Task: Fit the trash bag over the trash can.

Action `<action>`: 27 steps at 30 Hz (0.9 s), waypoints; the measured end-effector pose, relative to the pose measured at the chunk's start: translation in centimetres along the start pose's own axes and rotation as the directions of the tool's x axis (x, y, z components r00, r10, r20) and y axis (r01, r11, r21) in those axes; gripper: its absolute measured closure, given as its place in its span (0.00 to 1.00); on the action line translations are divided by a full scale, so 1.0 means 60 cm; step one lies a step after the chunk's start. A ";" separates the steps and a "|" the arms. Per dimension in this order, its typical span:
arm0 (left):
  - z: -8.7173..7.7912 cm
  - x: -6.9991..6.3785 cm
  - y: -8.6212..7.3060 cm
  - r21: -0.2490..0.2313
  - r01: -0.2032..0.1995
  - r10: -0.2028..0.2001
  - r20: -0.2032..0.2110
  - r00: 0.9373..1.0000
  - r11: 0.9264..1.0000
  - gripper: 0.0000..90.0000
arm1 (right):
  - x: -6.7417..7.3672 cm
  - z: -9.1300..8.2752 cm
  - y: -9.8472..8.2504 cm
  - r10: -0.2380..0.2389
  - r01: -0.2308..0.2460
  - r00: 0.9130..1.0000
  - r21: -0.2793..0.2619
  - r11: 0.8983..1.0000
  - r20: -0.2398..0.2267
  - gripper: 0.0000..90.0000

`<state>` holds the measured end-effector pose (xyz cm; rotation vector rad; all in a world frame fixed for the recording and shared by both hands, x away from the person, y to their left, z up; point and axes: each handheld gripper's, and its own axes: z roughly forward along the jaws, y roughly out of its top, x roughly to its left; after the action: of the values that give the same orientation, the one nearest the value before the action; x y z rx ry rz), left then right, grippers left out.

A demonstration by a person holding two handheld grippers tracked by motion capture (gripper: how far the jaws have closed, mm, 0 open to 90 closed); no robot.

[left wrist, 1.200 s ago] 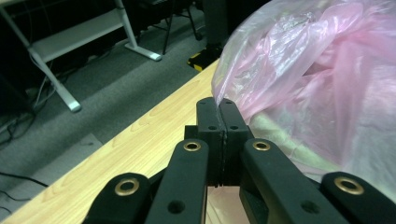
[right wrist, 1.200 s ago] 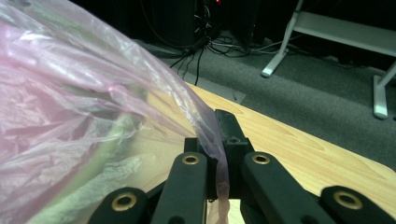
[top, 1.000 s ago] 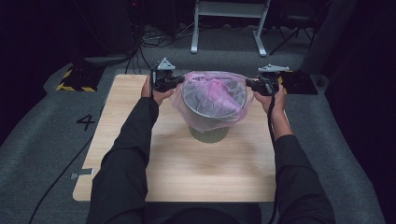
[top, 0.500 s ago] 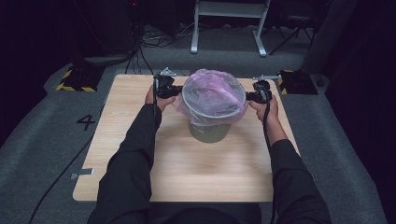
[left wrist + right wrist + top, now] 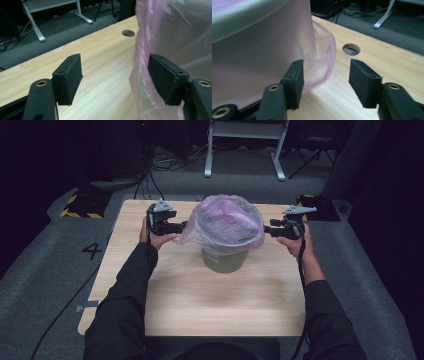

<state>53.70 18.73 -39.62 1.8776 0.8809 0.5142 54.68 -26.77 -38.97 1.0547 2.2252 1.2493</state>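
An olive bin [image 5: 225, 260] stands mid-table with a pink plastic bag [image 5: 227, 220] stretched over its rim. My left gripper [image 5: 182, 226] is at the bin's left side and my right gripper [image 5: 266, 229] at its right side, both pointing inward. In the left gripper view my left gripper [image 5: 115, 72] is open, its jaws having just been opening; the bag's loose edge [image 5: 142, 75] hangs just inside the right jaw, unpressed. In the right gripper view my right gripper [image 5: 325, 75] is open too, just opened, with a slack fold of bag [image 5: 322, 57] between the jaws.
The wooden table [image 5: 200, 305] has a round cable hole [image 5: 128, 33] near the bin, also seen in the right gripper view as a hole [image 5: 351, 49]. A white metal frame [image 5: 245, 150] and cables lie on the floor behind. A striped black box [image 5: 80, 205] sits at the back left.
Both hands moved down and toward me beside the bin, drawing the bag's edge down over the rim. Both grippers went from shut on the bag to open.
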 end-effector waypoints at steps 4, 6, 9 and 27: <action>-0.027 -0.009 -0.005 -0.007 -0.045 0.045 0.006 0.999 0.999 0.30 | 0.014 -0.026 -0.005 -0.076 0.075 0.997 -0.027 0.997 -0.014 0.43; -0.042 -0.016 -0.006 -0.022 -0.071 0.071 0.004 0.997 0.997 0.29 | 0.023 -0.039 -0.009 -0.106 0.105 0.994 -0.038 0.994 -0.031 0.40; -0.058 -0.018 -0.008 -0.049 -0.057 0.059 0.031 0.998 0.997 0.27 | 0.033 -0.051 -0.014 -0.159 0.157 0.986 -0.047 0.986 -0.041 0.39; -0.048 -0.154 -0.039 0.006 -0.251 0.248 0.133 0.960 0.968 0.19 | 0.127 -0.070 -0.035 -0.368 0.363 0.926 -0.064 0.930 -0.085 0.53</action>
<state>44.92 14.02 -40.19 2.0317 0.5684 0.5269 46.22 -23.99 -38.22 0.5339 2.3132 1.1965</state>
